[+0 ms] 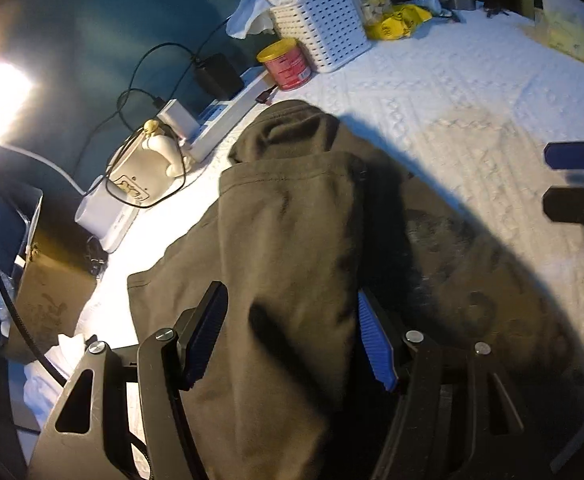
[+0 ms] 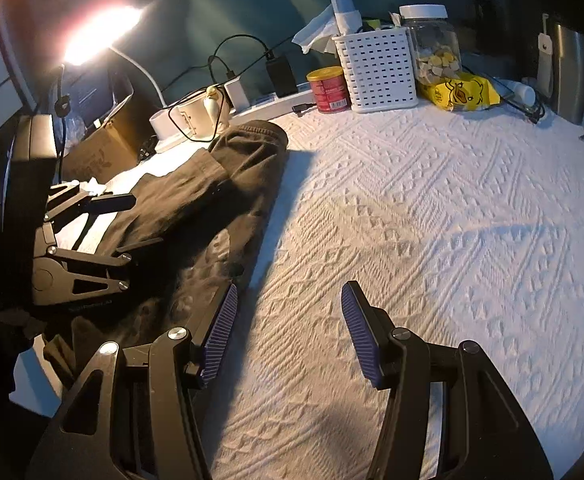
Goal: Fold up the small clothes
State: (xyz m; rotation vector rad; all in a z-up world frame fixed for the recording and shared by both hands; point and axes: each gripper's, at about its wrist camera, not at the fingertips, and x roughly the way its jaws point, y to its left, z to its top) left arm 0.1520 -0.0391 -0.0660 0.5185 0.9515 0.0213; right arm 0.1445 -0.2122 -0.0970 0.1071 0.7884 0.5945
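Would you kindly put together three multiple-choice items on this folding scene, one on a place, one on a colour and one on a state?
1. Where does the round red tin with the yellow lid stand?
A. Right beside the white perforated plastic basket
B. On top of the dark olive-brown garment
C. Inside the clear glass jar

2. What colour are the ribbed pads on the right gripper?
A. Red
B. Blue-purple
C. Green

3. How do the jaws of the left gripper stand?
A. Shut with no gap
B. Clamped on the tin
C. Apart, over the garment

Answers:
1 A: the tin sits by the basket's left side, on the white textured cloth.
2 B: both pads show blue-purple ridges.
3 C: fabric shows in the wide gap between the pads, neither visibly pressing on it.
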